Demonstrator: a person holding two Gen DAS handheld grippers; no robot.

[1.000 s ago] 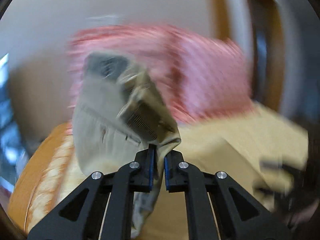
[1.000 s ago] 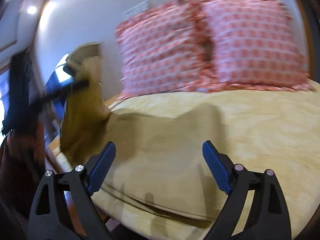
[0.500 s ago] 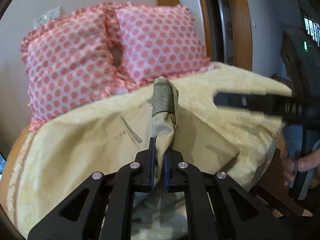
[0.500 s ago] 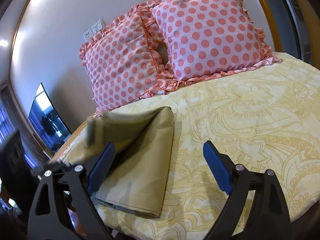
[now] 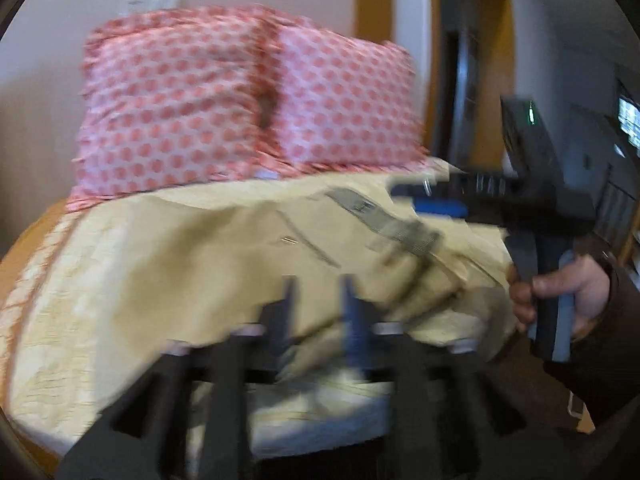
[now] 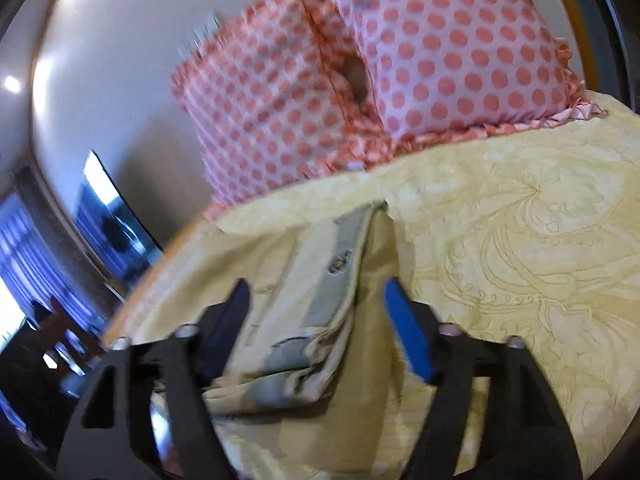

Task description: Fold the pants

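The khaki pants [image 5: 248, 256] lie on the yellow bedspread near the bed's front edge, with the grey waistband [image 5: 384, 220] turned up and showing. My left gripper [image 5: 316, 304] is blurred, its jaws a little apart, and no cloth sits between them. My right gripper [image 6: 316, 300] is open, its fingers either side of the bunched waistband [image 6: 320, 300] of the pants [image 6: 256, 280]. The right gripper also shows in the left wrist view [image 5: 436, 200], held by a hand over the waistband.
Two pink polka-dot pillows [image 5: 240, 104] stand against the wall at the head of the bed; they also show in the right wrist view [image 6: 360, 64]. The yellow patterned bedspread [image 6: 520, 260] stretches right. A doorway [image 5: 468, 80] is at the right.
My left gripper has let go of the pants and its jaws have parted. The waistband has dropped flatter on the bed. My right gripper has moved in over the waistband.
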